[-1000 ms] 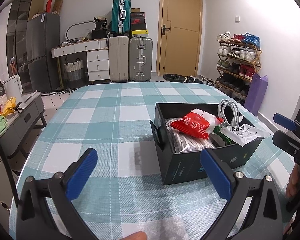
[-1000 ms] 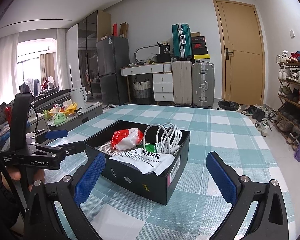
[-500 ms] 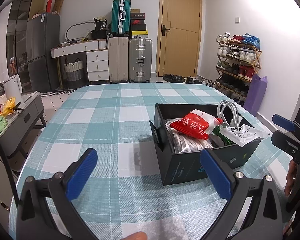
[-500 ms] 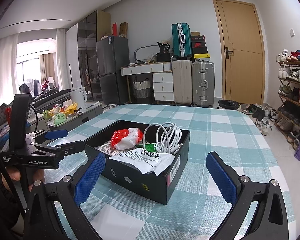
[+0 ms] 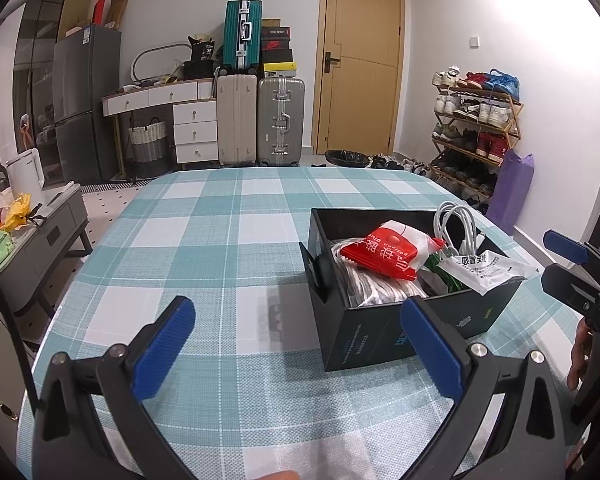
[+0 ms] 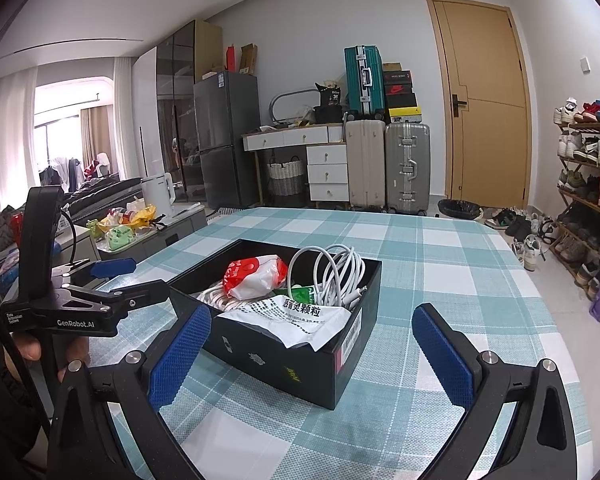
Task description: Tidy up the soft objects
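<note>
Jaws wide open on both sides, nothing held — left gripper point(image 5: 296, 344) low over bare checked cloth, right gripper point(image 6: 312, 348) straddling the near corner of the black box point(image 6: 300, 364) without touching. Blue ribbed pads point(image 6: 180, 352), grippy-looking, on rigid black arms.

Soft things all inside that box, heaped above the rim: red-and-white packet point(image 5: 388, 250) riding on top, crinkly and puffed; white printed sachet point(image 6: 300, 318) draped over the edge, flat and slippery by the look; white cable point(image 6: 332, 272) coiled in loose springy loops; something green point(image 6: 302, 292) half buried; pale bundle point(image 5: 376, 286) underneath, material hard to tell.

Risks from here, as a guess: pinching the sachet by its overhanging flap and dragging its neighbours out with it; snagging a cable loop and lifting the whole coil; squeezing the puffed packet too hard and popping a seam. Box is light-looking cardboard, stiff and matte, sitting on a smooth woven-print cloth over the table point(image 5: 236, 240) — likely to skid if nudged by a pad. Both grippers close together at the box, so a clash is also possible.
</note>
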